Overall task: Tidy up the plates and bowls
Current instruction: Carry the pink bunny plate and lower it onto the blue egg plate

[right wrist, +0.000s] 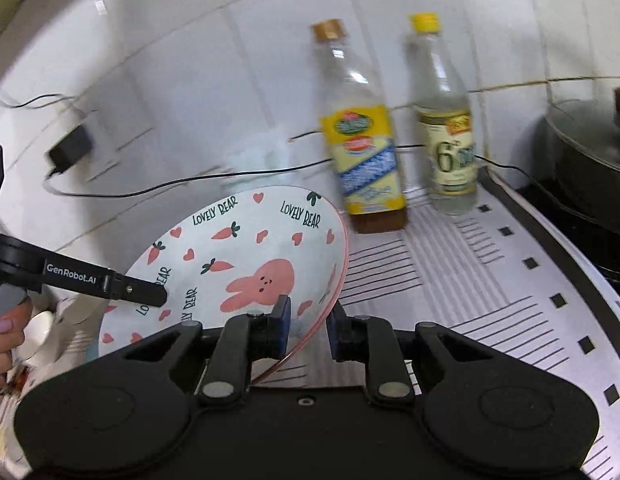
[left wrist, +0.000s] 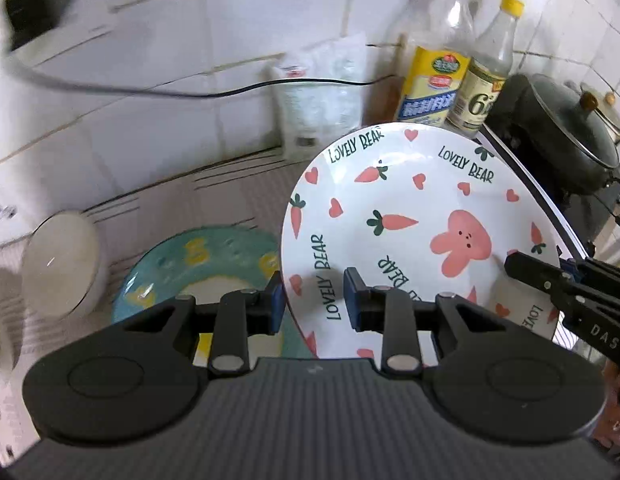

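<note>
A white plate printed with carrots, hearts, a pink bunny and "LOVELY BEAR" hangs tilted above the counter. My left gripper is shut on its left rim, one pad behind the rim and one on the face. The right gripper is shut on the pink right rim of the same plate. Each gripper shows in the other's view: the right one at the plate's right edge, the left one over its left side. A teal plate with yellow ducks lies on the counter below. Beside it, a white bowl sits tilted.
Two bottles stand against the tiled wall, with a white bag to their left. A black lidded pot sits on the right. A striped mat covers the counter. A black cable and charger run along the wall.
</note>
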The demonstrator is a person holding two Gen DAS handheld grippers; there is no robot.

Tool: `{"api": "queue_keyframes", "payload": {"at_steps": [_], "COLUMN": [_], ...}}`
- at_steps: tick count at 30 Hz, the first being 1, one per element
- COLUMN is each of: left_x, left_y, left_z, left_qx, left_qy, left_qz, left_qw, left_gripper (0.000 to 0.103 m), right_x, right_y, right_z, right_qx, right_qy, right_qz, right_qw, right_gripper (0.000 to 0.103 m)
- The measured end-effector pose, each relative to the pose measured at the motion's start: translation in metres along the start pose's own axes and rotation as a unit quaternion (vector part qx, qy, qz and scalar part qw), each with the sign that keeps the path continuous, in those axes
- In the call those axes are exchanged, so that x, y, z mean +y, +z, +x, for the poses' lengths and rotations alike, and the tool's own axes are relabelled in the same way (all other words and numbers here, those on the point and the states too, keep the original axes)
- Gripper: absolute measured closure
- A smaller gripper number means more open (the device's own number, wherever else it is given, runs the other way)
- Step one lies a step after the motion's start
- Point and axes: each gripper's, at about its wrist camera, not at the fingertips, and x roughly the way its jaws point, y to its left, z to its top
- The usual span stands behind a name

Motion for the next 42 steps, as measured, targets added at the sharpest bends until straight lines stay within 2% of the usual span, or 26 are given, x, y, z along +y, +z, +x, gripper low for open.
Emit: {"api": "queue_keyframes", "payload": {"at_steps": [10, 20, 25, 32, 37, 42], "left_x": [0.046, 0.095, 0.116, 0.141, 0.149, 0.144], "left_y": [-0.055, -0.089, -0.089, -0.08, -0.074, -0.07], "left_z": [-0.042, -0.047, -0.036, -0.005, 0.014, 0.028], "left_qx": [-0.011, 0.006, 0.023, 0.058, 0.095, 0.119], "left_qy": [0.034, 0.073, 0.082, 0.075, 0.064, 0.085], "left_qz": [-0.079, -0.135, -0.157, -0.178, -0.179, -0.148], "left_qw": [0.9962, 0.9882, 0.9839, 0.9793, 0.9771, 0.9781], "left_gripper": [0.075, 0.075, 0.075, 0.075, 0.075, 0.075], "right_x": [0.054, 0.088, 0.104, 0.113, 0.114, 0.116], "right_y": [-0.01, -0.03, -0.03, -0.027, -0.026, -0.029], "right_z": [-0.008, 0.028, 0.053, 0.085, 0.102, 0.11], "right_qx": [0.02, 0.07, 0.087, 0.109, 0.125, 0.129], "right_qy": [0.059, 0.12, 0.132, 0.128, 0.12, 0.11], "right_qz": [-0.062, -0.071, -0.085, -0.1, -0.104, -0.115], "right_qw": [0.996, 0.988, 0.984, 0.981, 0.979, 0.979], "right_gripper": [0.079, 0.079, 0.08, 0.08, 0.079, 0.08]}}
